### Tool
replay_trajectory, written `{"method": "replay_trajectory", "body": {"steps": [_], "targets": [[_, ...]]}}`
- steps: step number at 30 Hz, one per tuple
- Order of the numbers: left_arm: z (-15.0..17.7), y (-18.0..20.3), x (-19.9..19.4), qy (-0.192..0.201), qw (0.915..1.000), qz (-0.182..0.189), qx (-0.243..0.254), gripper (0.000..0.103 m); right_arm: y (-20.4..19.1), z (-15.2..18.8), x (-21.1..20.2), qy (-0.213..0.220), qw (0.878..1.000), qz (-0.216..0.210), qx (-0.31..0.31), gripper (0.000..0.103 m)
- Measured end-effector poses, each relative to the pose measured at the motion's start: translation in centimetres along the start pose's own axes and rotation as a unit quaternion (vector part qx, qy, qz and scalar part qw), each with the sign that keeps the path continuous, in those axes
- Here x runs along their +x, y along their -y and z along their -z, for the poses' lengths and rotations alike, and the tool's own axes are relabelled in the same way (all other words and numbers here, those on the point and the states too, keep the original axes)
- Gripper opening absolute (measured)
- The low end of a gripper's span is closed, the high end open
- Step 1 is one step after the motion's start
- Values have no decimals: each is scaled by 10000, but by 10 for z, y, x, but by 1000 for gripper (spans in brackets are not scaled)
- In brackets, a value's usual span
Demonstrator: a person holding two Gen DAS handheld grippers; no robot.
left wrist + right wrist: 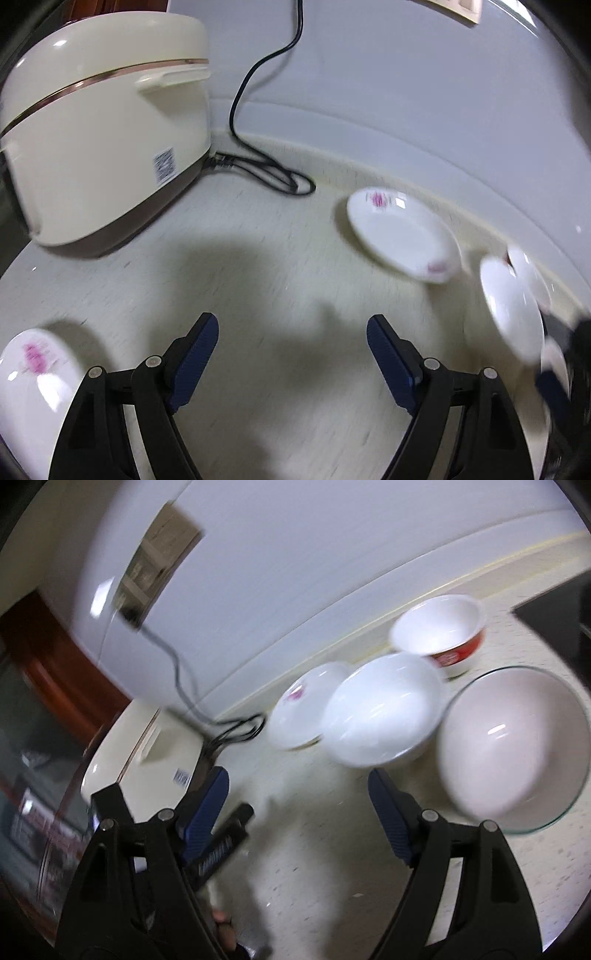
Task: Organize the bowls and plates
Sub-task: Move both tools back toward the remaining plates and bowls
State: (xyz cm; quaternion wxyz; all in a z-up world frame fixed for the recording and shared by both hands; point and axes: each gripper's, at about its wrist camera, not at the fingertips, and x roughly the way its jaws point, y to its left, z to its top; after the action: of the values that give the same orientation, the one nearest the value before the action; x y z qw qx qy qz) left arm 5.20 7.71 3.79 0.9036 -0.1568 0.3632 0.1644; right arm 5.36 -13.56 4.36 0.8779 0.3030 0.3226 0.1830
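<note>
In the left wrist view my left gripper (291, 347) is open and empty above the pale counter. A white plate with pink flowers (402, 240) lies ahead to the right. Another flowered plate (33, 384) lies at the lower left beside my left finger. A plain white dish (513, 310) is blurred at the far right. In the right wrist view my right gripper (295, 801) is open and empty. Ahead of it are a flowered plate (299, 709), a white bowl (384, 709), a red-banded bowl (443, 631) and a glass-rimmed bowl (513, 746).
A cream rice cooker (107, 147) stands at the back left with its black cord (266, 170) trailing along the wall; it also shows in the right wrist view (140, 746). A dark cooktop (561, 609) sits at the far right. Both views are motion-blurred.
</note>
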Motion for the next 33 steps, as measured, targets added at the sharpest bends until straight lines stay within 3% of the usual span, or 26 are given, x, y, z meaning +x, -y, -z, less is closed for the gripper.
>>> {"method": "replay_trajectory", "body": {"steps": [6, 11, 14, 18, 20, 22, 33], "targets": [[-34, 22, 43, -2, 9993, -121, -356, 84, 12, -11, -13, 249, 9995, 98, 169, 80], [-54, 45, 67, 118, 9993, -315, -166, 84, 3, -9, -16, 301, 9994, 142, -84, 80], [-59, 50, 80, -45, 9982, -591, -6, 84, -2, -5, -12, 288, 9993, 149, -165, 80], [-57, 52, 103, -522, 9971, -542, 91, 86, -1, -5, -10, 274, 9994, 159, -121, 81], [-55, 52, 103, -513, 9975, -458, 190, 90, 2, -6, -10, 280, 9994, 169, -76, 82], [-52, 51, 101, -592, 9966, -485, 292, 103, 5, -6, -9, 269, 9995, 184, -19, 82], [0, 16, 49, -729, 9958, -140, 545, 103, 10, -10, -15, 484, 9983, 319, -39, 83]]}}
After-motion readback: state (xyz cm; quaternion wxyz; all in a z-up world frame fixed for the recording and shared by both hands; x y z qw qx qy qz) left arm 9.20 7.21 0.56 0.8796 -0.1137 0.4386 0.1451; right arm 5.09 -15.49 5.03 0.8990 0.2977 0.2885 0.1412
